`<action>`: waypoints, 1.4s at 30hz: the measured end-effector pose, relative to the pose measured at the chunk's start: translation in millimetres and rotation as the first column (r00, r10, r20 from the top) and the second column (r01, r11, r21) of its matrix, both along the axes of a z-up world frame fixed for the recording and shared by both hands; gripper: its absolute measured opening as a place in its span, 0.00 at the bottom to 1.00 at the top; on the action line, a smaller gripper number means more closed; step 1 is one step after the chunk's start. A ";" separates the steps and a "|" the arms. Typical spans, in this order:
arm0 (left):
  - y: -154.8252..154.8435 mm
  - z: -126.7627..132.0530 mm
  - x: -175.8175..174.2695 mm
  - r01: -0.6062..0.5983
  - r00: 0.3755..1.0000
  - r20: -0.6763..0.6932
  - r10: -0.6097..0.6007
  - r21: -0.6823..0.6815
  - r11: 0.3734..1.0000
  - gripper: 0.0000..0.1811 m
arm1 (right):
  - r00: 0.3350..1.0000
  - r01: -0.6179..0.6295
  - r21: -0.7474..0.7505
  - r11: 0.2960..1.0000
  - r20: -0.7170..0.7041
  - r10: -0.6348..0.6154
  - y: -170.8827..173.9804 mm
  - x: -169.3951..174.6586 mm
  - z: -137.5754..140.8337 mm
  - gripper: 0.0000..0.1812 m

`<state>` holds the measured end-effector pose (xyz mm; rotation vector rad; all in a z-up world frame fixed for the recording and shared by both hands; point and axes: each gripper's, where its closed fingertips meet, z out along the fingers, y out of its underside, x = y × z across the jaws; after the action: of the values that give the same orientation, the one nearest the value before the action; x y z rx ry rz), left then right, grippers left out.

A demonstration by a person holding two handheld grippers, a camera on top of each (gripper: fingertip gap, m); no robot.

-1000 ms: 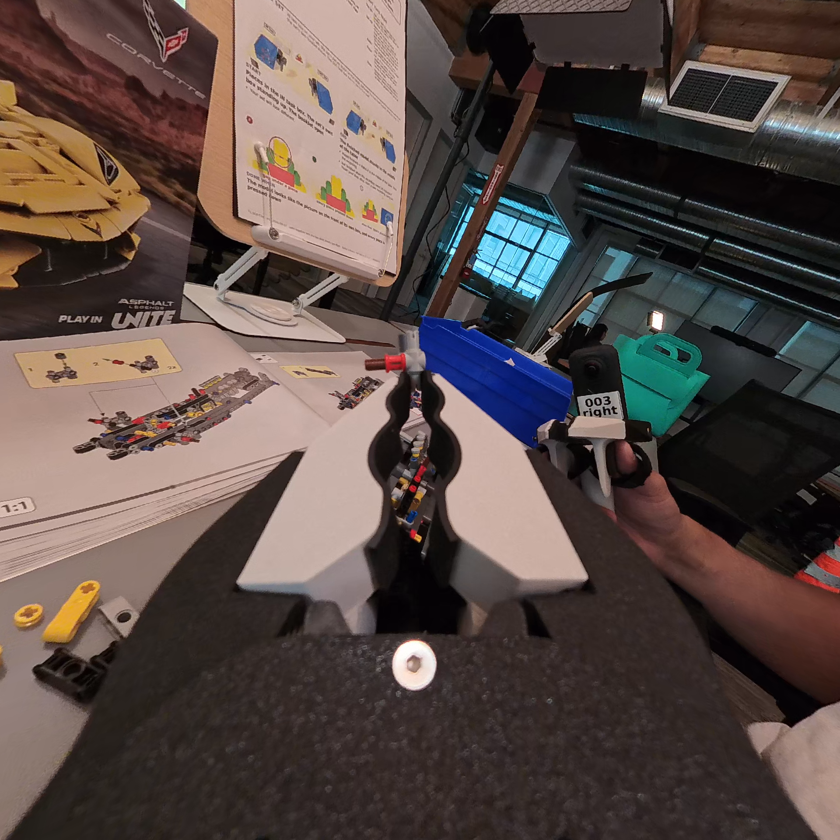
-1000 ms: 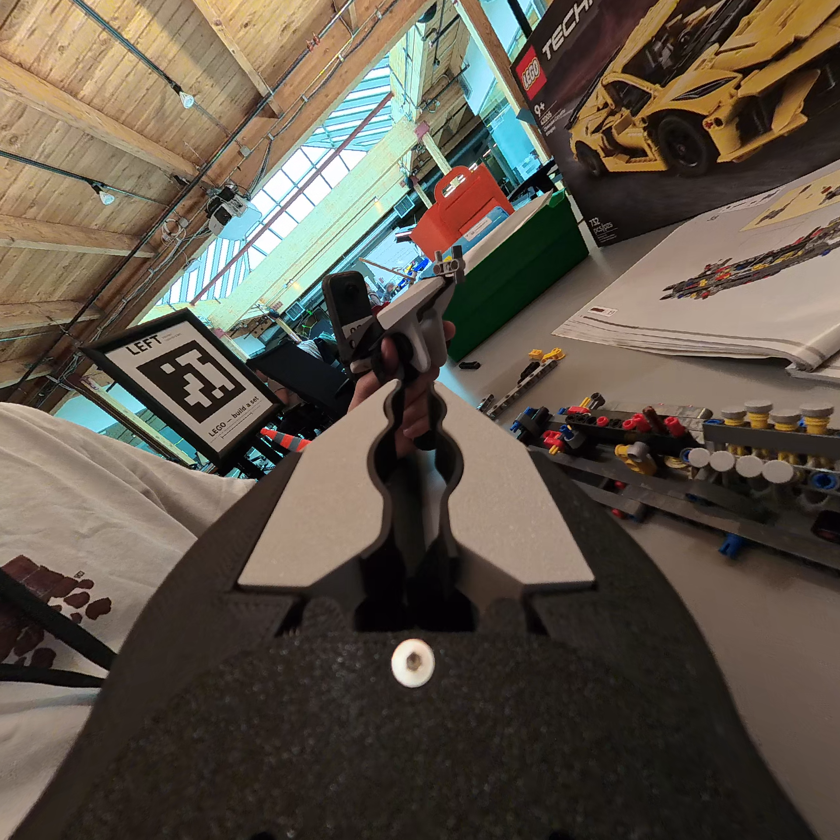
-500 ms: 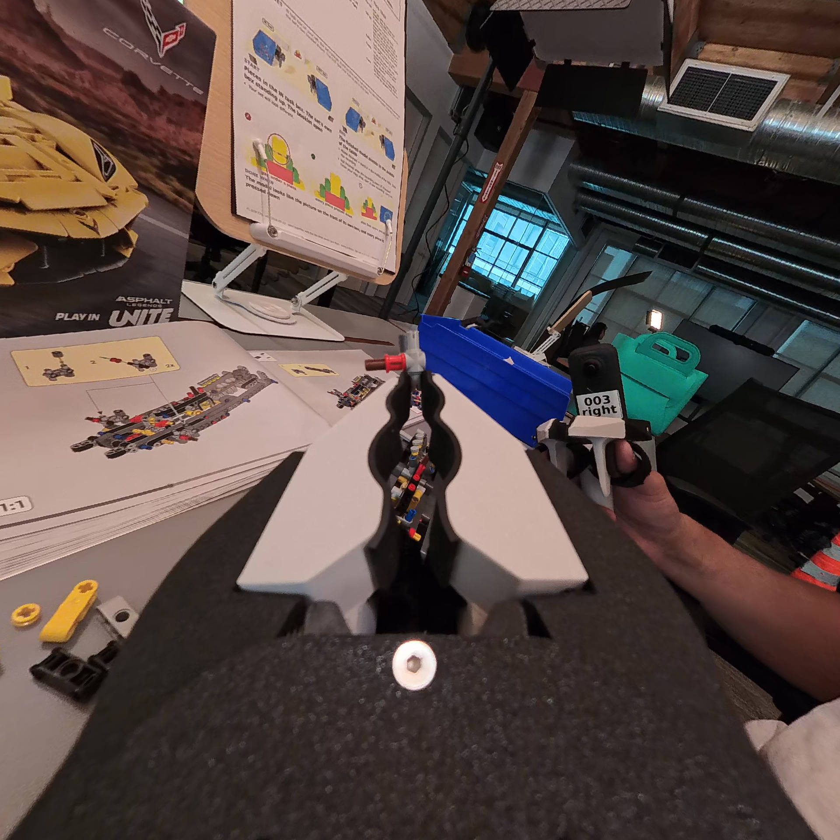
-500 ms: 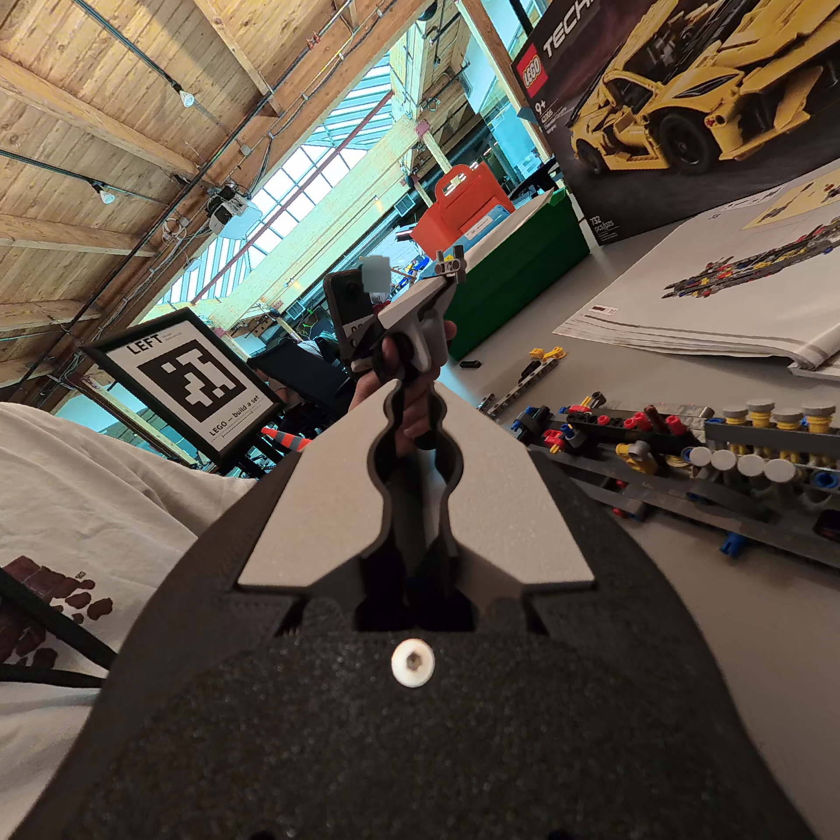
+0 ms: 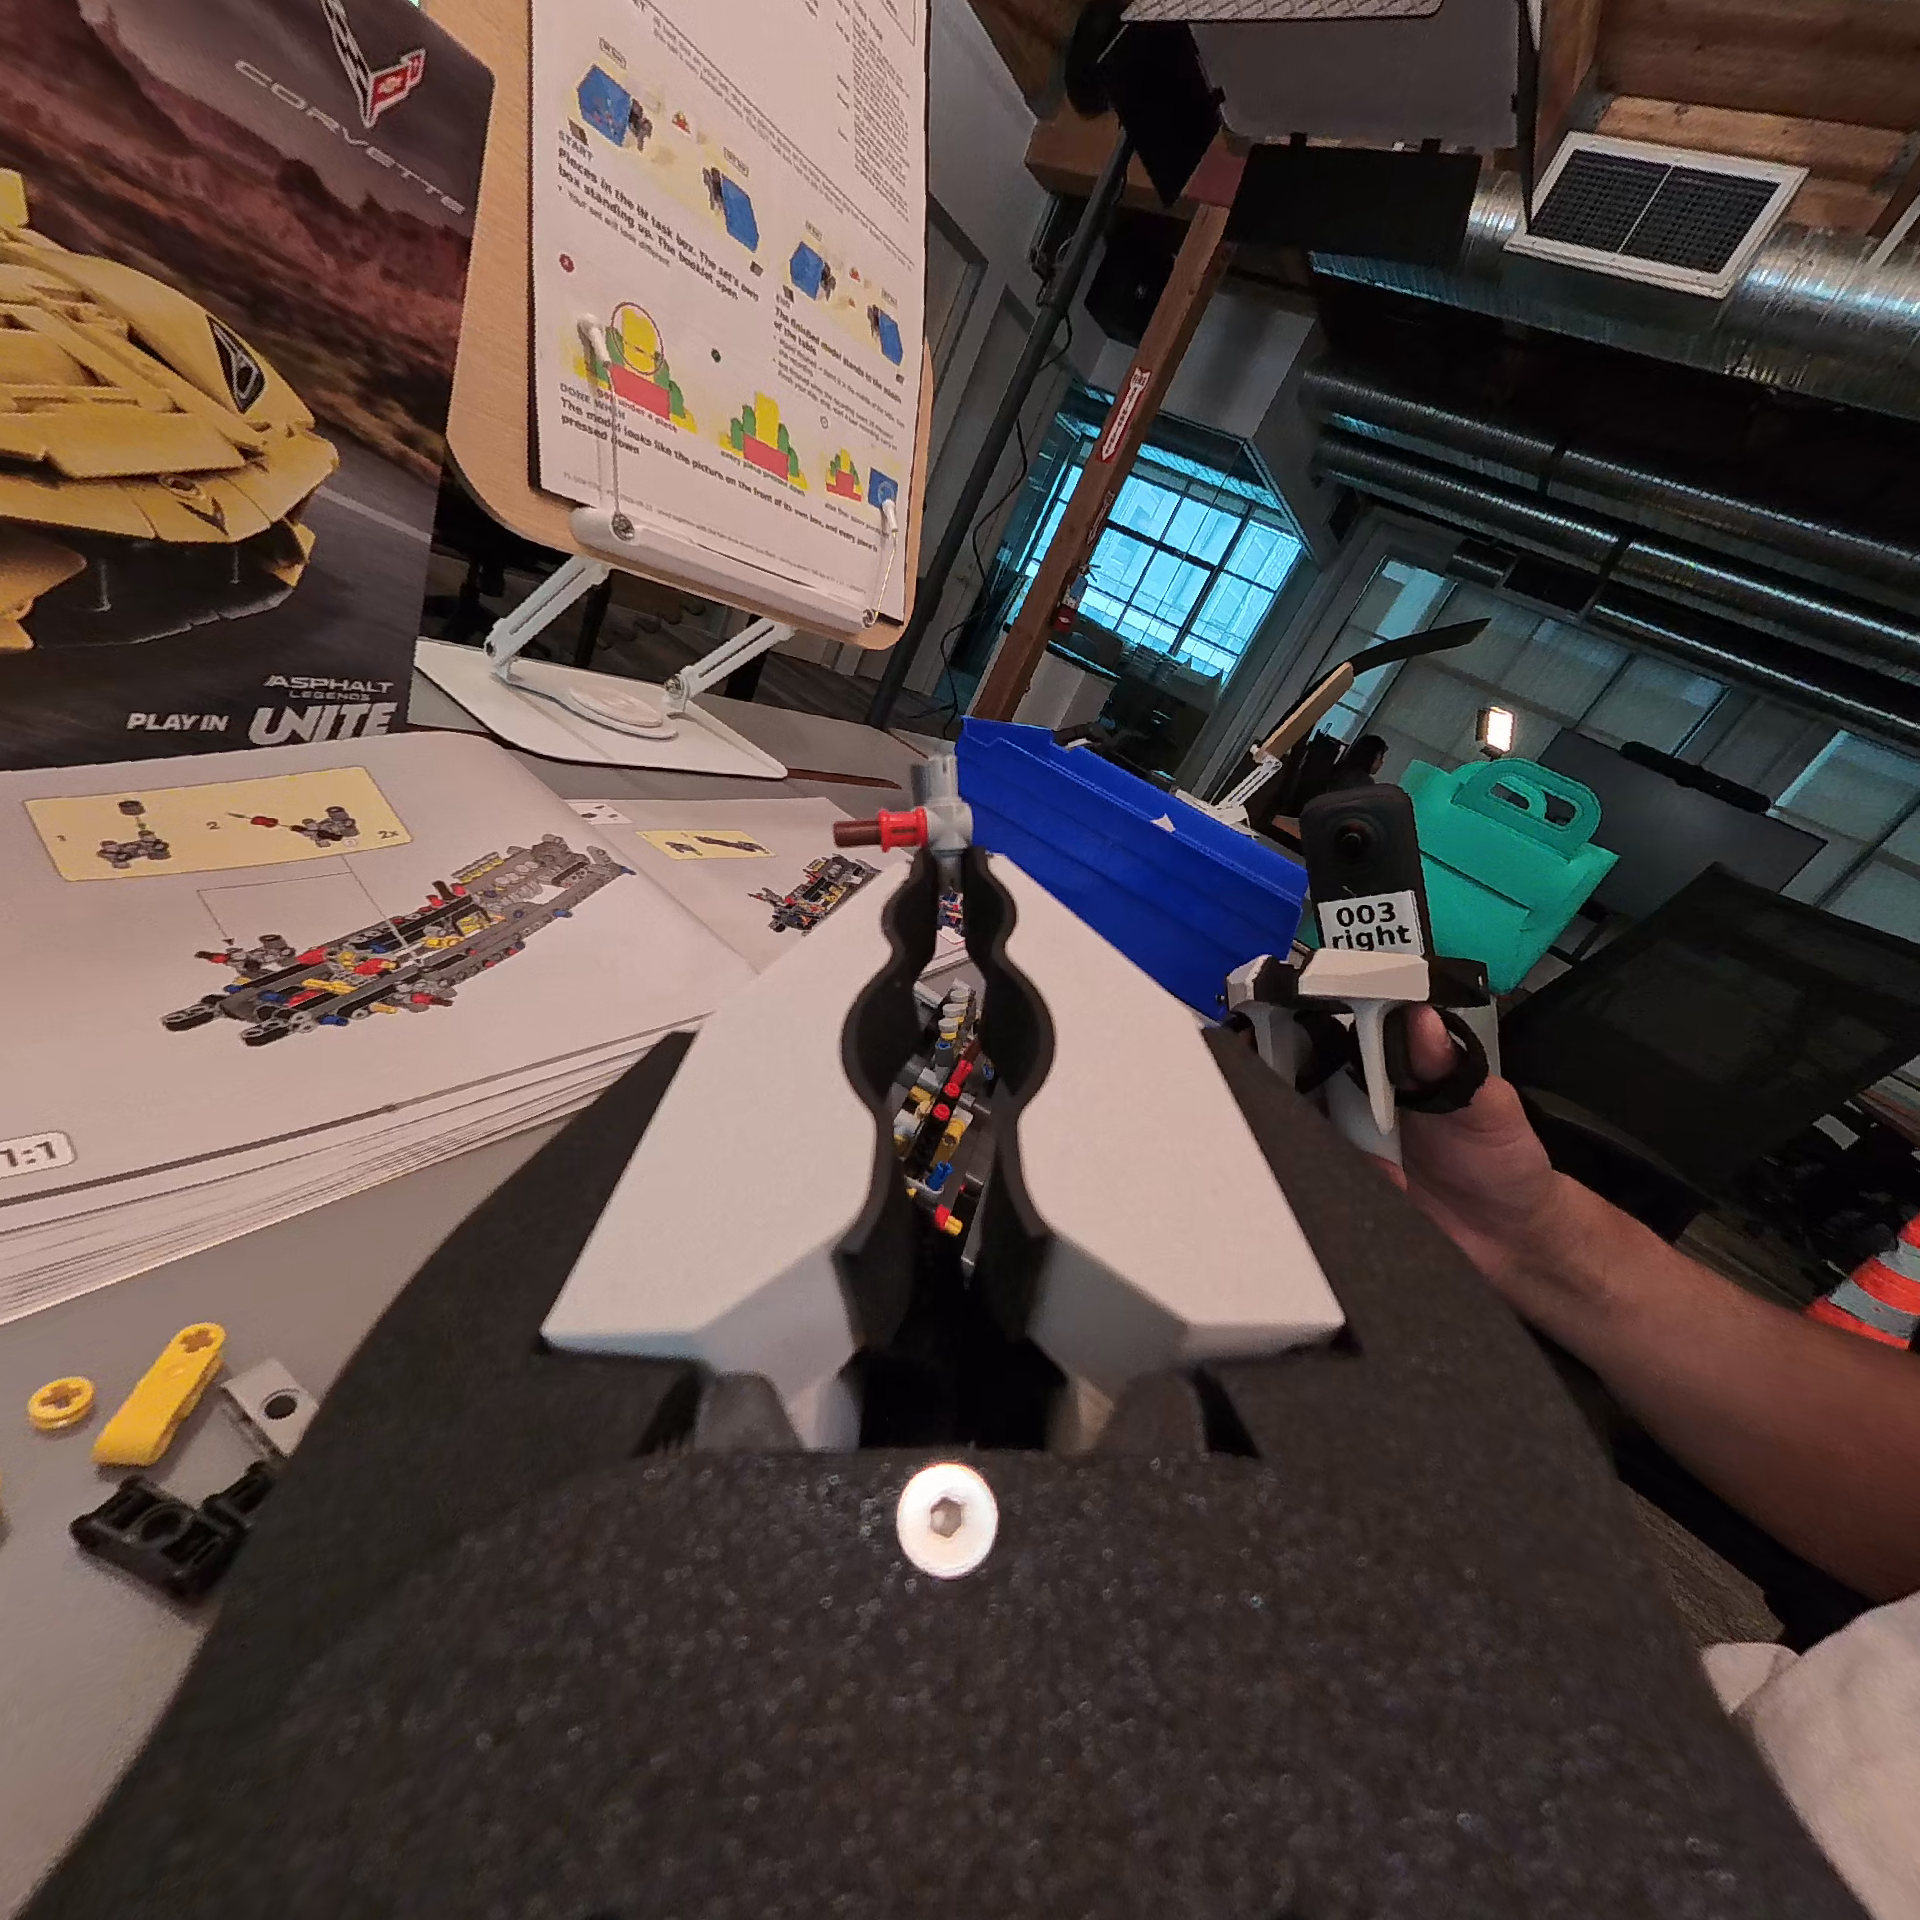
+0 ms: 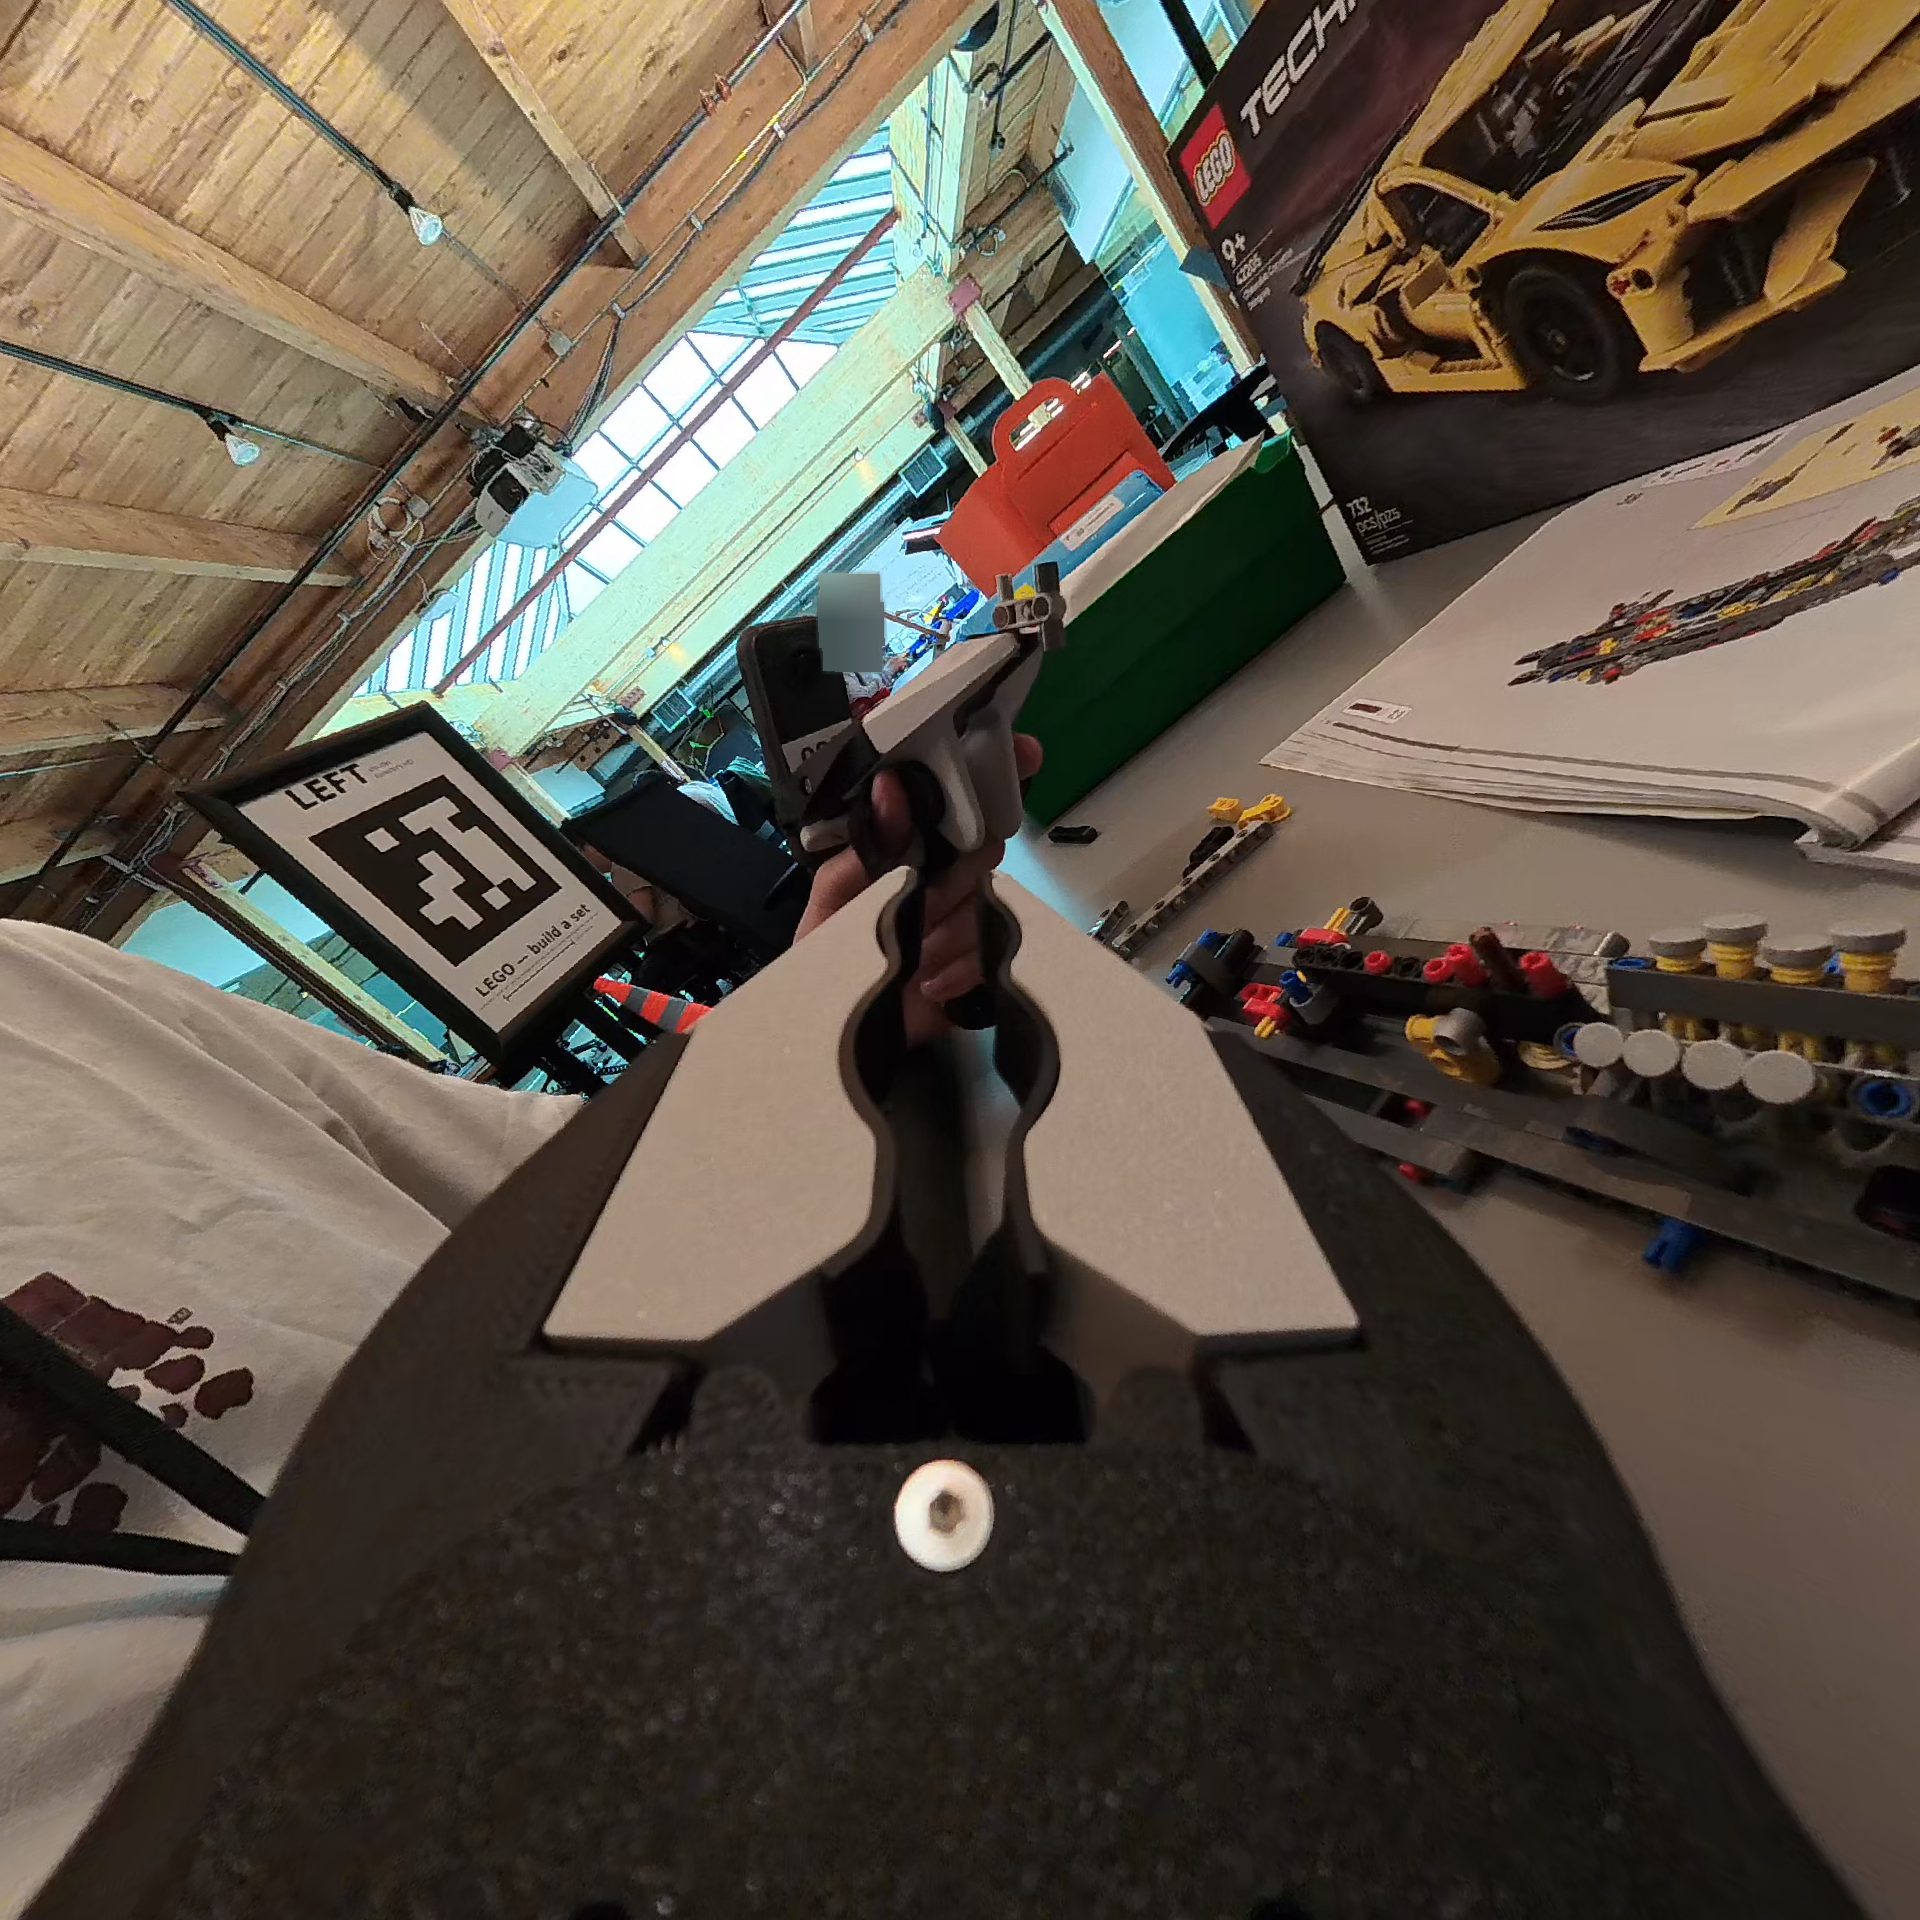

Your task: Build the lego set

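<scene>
Printed matter all round, none of it repeated here: boxed set (image 5: pixel 156 364) with a yellow car and brand marks up left of the left hand-held gripper (image 5: pixel 948 862), open instruction booklet (image 5: pixel 364 935) lying just left of it, printed sheet (image 5: pixel 727 260) on a stand beyond. White label (image 5: pixel 1366 925) on the camera body of the right hand-held gripper (image 6: pixel 945 883); framed sign (image 6: pixel 416 873) with a square code marker off to its left.

Left hand-held gripper closed down on a small grey connector (image 5: pixel 940 821) with a red pin pointing left, held clear above the counter (image 6: pixel 1558 1558). Right hand-held gripper parted only a narrow slit, gripping nothing. Partly built chassis (image 6: pixel 1558 1039) on the counter, right of the right hand-held gripper. Loose yellow beam (image 5: pixel 161 1392) low left.
</scene>
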<state>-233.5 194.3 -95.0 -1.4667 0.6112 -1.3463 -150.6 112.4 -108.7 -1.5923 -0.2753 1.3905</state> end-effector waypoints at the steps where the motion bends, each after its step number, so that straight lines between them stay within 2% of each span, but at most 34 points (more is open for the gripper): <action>1: -0.2 -0.1 0.2 0.001 1.000 0.000 -0.001 -0.001 1.000 0.02 | 1.000 0.000 0.000 1.000 0.000 0.000 0.0 0.0 -0.1 0.04; 7: 1.1 0.2 -0.7 -0.005 1.000 -0.002 0.005 0.000 1.000 0.02 | 1.000 0.001 0.001 1.000 0.002 -0.001 0.0 0.1 -0.1 0.04; 9: 10.9 6.6 -3.0 -0.030 0.999 0.016 0.030 0.007 1.000 0.02 | 1.000 0.013 0.010 1.000 0.005 -0.013 0.9 1.9 1.8 0.04; 12: 37.6 30.9 -2.3 0.008 0.999 0.045 -0.008 0.015 1.000 0.02 | 0.999 0.036 0.041 0.999 0.024 -0.037 11.3 4.3 8.6 0.05; 14: 68.2 41.9 0.7 -0.026 0.999 -0.025 0.029 0.093 0.995 0.02 | 0.998 0.033 0.046 0.998 0.046 -0.035 24.0 5.7 16.7 0.06; 16: 96.6 45.6 12.9 0.017 0.996 -0.090 -0.007 0.113 0.994 0.02 | 0.991 0.054 0.072 0.996 0.116 -0.063 44.5 10.8 24.4 0.06; 18: 126.3 36.5 27.6 0.072 0.986 -0.158 -0.058 0.084 0.994 0.02 | 0.979 0.078 0.101 0.992 0.179 -0.095 69.7 18.5 33.8 0.06; 20: 149.2 9.5 40.1 0.143 0.959 -0.249 -0.133 0.021 0.990 0.02 | 0.973 0.096 0.120 0.988 0.199 -0.119 95.0 26.4 41.6 0.06; 24: 182.6 -27.4 40.8 0.090 0.960 -0.261 -0.099 -0.046 0.995 0.02 | 0.945 0.181 0.105 0.978 0.255 -0.202 129.9 44.4 17.1 0.07; 26: 183.1 -38.1 35.9 0.113 0.936 -0.333 -0.118 -0.035 0.993 0.02 | 0.941 0.244 0.054 0.968 0.230 -0.250 131.0 51.0 -0.2 0.08; 28: 189.2 -41.1 27.1 0.079 0.936 -0.343 -0.077 -0.008 0.997 0.02 | 0.936 0.264 0.022 0.964 0.236 -0.261 125.3 54.2 -11.7 0.08; 31: 198.3 -36.9 21.5 0.026 0.959 -0.280 -0.049 -0.084 0.996 0.02 | 0.846 0.381 0.012 0.924 0.398 -0.354 133.9 75.0 -32.5 0.08; 37: 193.7 -55.6 25.2 0.045 0.948 -0.309 -0.077 -0.110 0.993 0.02 | 0.812 0.386 0.058 0.921 0.452 -0.369 128.4 80.6 -25.8 0.11; 42: 190.6 -58.8 29.0 0.055 0.943 -0.321 -0.086 -0.104 0.993 0.02 | 0.827 0.341 0.041 0.939 0.462 -0.320 124.2 70.5 -28.5 0.11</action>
<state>-204.5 384.8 -153.8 -1.7779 0.8272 -1.2076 -80.1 236.6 -137.2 -1.8946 -0.2343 0.7405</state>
